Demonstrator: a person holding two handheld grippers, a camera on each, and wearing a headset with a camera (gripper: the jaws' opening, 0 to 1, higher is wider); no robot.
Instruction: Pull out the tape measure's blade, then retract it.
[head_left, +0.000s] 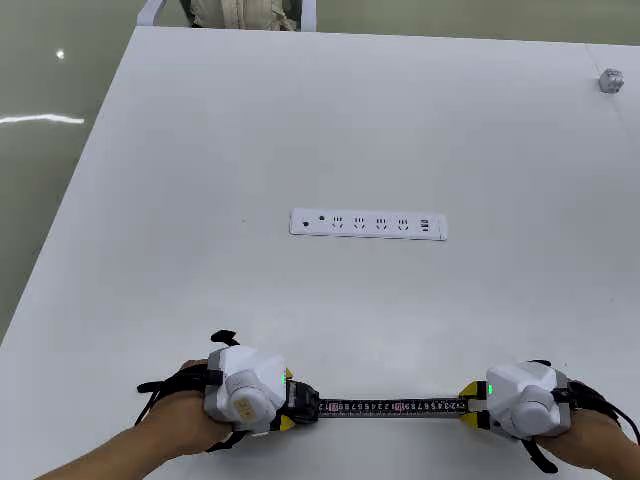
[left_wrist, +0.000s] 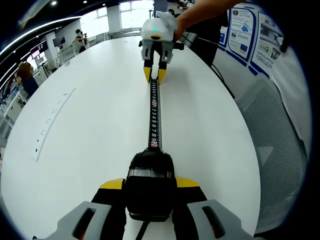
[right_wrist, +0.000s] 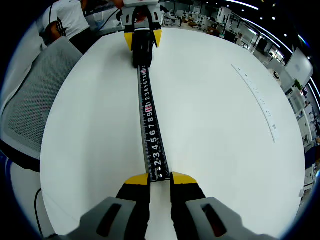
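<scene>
- left tool (left_wrist: 150, 185): jaws clamped on the black case of the tape measure (head_left: 303, 405), one yellow tip on each side of it, case sitting snug between them
- right tool (right_wrist: 160, 178): jaws squeezed down to a narrow gap, pinching the free end of the blade (right_wrist: 151, 130) right between the yellow tips
- the blade is pulled out and runs straight from the case to the right tool, numbers facing up, lying low along the counter (head_left: 330, 130)
- the two tools face each other at the near edge of the counter, well apart, with the blade stretched between them
- a hand (head_left: 185, 425) grips the left tool, the other hand (head_left: 600, 435) grips the right one
- farther back near the middle of the counter there's a white power strip (head_left: 368, 224), lying flat and roughly parallel to the blade
- small silvery thing (head_left: 610, 81) way off at the far right corner, can't tell what it is
- a grey mesh chair (left_wrist: 275, 125) sits just off the counter's edge
</scene>
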